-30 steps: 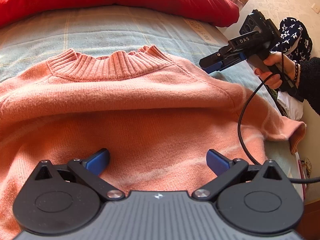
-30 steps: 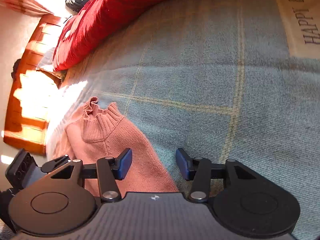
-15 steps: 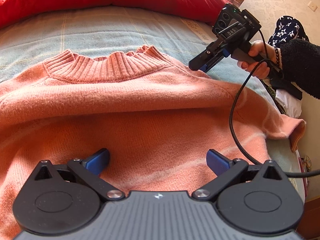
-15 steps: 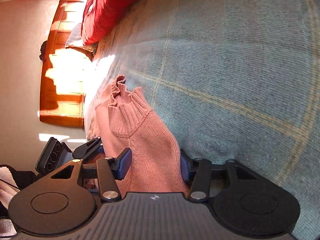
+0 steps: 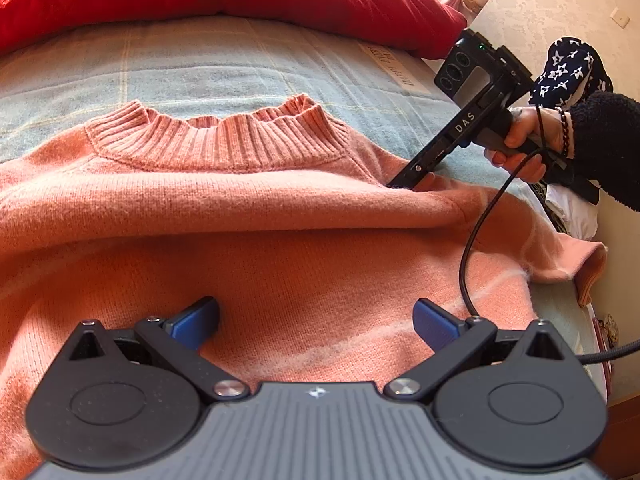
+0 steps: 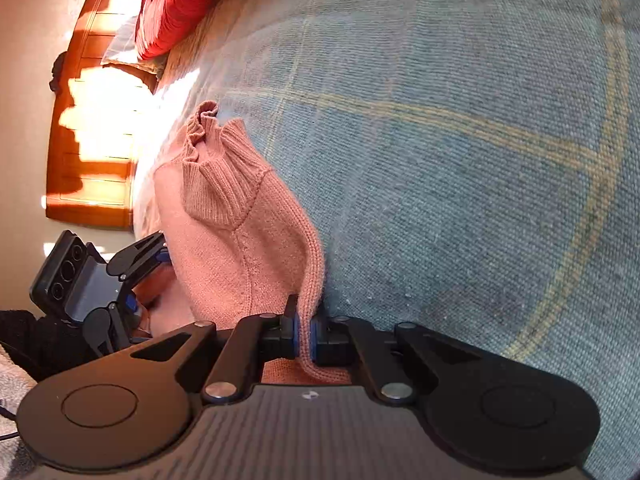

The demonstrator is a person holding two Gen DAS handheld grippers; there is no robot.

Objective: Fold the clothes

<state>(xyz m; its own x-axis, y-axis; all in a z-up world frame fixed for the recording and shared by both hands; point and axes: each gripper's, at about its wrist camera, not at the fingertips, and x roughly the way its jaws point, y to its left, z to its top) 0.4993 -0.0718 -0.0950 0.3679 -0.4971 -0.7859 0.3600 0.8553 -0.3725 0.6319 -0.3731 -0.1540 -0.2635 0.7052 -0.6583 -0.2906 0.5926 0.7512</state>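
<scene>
Now the right gripper [image 6: 306,336] pinches a fold of the pink sweater [image 5: 280,240] at its shoulder, near the bed's [image 6: 460,160] side edge. Over the sweater's middle, the left gripper [image 5: 316,320] hovers wide open, holding nothing.

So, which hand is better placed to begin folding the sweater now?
Right. The right gripper is shut on the pink sweater's shoulder edge; the left gripper hangs open above the body, gripping nothing.

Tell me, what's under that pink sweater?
The sweater lies on a blue-green checked blanket, visible around it. Whatever sits directly beneath the sweater is covered.
</scene>
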